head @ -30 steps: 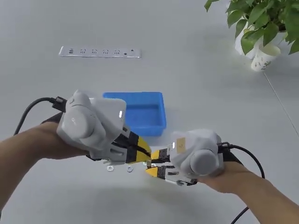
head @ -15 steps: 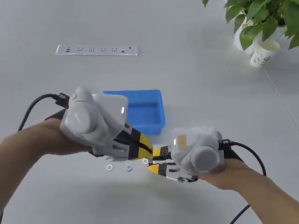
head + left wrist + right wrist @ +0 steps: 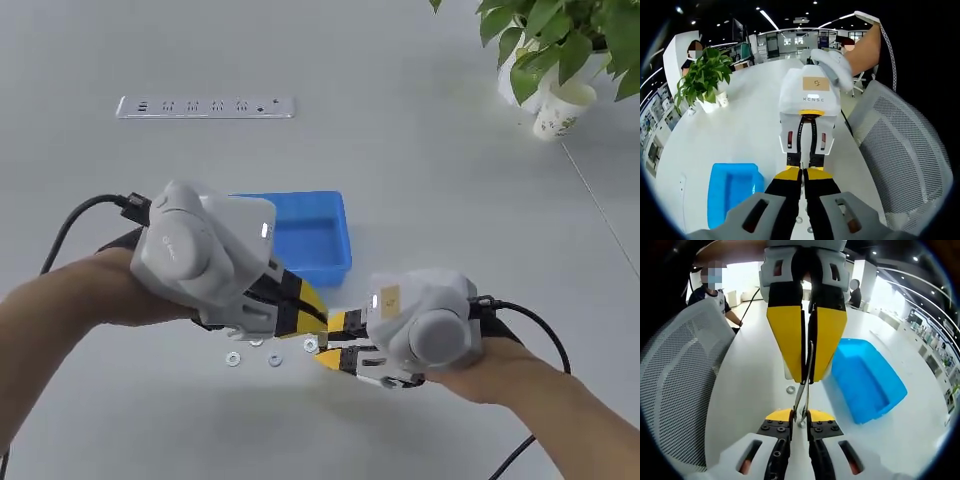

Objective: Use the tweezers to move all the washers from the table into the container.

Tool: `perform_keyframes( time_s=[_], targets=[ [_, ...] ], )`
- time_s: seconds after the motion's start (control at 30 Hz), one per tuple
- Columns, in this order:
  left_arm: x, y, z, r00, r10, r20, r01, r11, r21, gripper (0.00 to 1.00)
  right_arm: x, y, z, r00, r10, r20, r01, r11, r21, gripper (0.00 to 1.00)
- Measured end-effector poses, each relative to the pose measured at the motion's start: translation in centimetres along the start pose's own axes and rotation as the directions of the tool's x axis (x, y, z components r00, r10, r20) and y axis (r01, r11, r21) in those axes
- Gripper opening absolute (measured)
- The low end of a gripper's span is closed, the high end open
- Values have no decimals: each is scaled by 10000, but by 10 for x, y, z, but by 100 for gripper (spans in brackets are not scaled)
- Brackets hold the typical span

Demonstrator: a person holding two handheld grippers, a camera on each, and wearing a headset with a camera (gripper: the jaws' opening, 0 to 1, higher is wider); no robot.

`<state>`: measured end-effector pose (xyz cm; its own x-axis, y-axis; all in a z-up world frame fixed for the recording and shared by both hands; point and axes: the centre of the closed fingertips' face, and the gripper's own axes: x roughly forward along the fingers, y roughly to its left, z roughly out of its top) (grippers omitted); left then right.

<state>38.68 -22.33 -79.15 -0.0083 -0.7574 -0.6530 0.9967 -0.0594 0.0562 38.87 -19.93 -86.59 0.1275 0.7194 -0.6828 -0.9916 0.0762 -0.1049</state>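
Note:
A thin metal pair of tweezers (image 3: 803, 382) runs between the two grippers, which meet tip to tip. My left gripper (image 3: 308, 312) has its yellow jaws shut on the tweezers' upper part. My right gripper (image 3: 336, 350) faces it, jaws closed on the lower end just above the table. Three small washers (image 3: 233, 358) (image 3: 275, 360) (image 3: 310, 346) lie on the white table under the jaws. One washer (image 3: 790, 389) sits beside the tweezers in the right gripper view. The blue container (image 3: 305, 235) stands just behind the grippers, with no washers visible inside.
A white power strip (image 3: 205, 107) lies at the far left of the table. A potted plant (image 3: 555, 60) stands at the far right corner. A mesh chair (image 3: 900, 150) is beside the table edge. Cables trail from both grippers.
The grippers stay joined tip to tip. The left gripper's body has lifted slightly and the washers under it show more. The washers have not moved.

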Motion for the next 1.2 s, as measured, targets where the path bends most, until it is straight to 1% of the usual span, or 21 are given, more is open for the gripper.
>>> perform_keyframes(
  time_s=[0.13, 0.27, 0.57, 0.67, 0.83, 1.03, 1.1, 1.2],
  targets=[
    [0, 0, 0, 10000, -34, -8, 34, 10000, 33, 5, -1, 0, 0, 10000, -31, 0, 31, 10000, 44, 12],
    [2, 0, -2, 9999, -76, -114, 77, 9999, 77, 5, 0, 1, -2, 10000, 22, -66, -21, 10000, 48, 12],
    [3, 2, -1, 9999, -29, -110, 31, 9998, 174, 5, 0, -1, -2, 10000, -54, -34, 54, 10000, 51, 13],
    [4, 2, 1, 9999, -99, -45, 100, 9999, 119, 5, 0, -1, -2, 10000, -58, -44, 59, 10000, 60, 13],
    [5, 4, 1, 10000, -68, 2, 68, 9999, 112, 5, -1, -2, -3, 10000, -86, -46, 87, 9999, 127, 13],
    [4, 4, 1, 10000, -84, -9, 84, 10000, 15, 5, -3, -3, 1, 9998, -115, 167, 108, 9991, 401, 13],
    [4, 5, 0, 10000, -56, -26, 56, 10000, -9, 5, -3, -3, 1, 9998, -119, 165, 111, 9989, 457, 13],
    [4, 4, -1, 9999, -105, -51, 105, 9999, -5, 5, -3, -2, 2, 9998, -90, 186, 82, 9989, 456, 13]
  ],
)
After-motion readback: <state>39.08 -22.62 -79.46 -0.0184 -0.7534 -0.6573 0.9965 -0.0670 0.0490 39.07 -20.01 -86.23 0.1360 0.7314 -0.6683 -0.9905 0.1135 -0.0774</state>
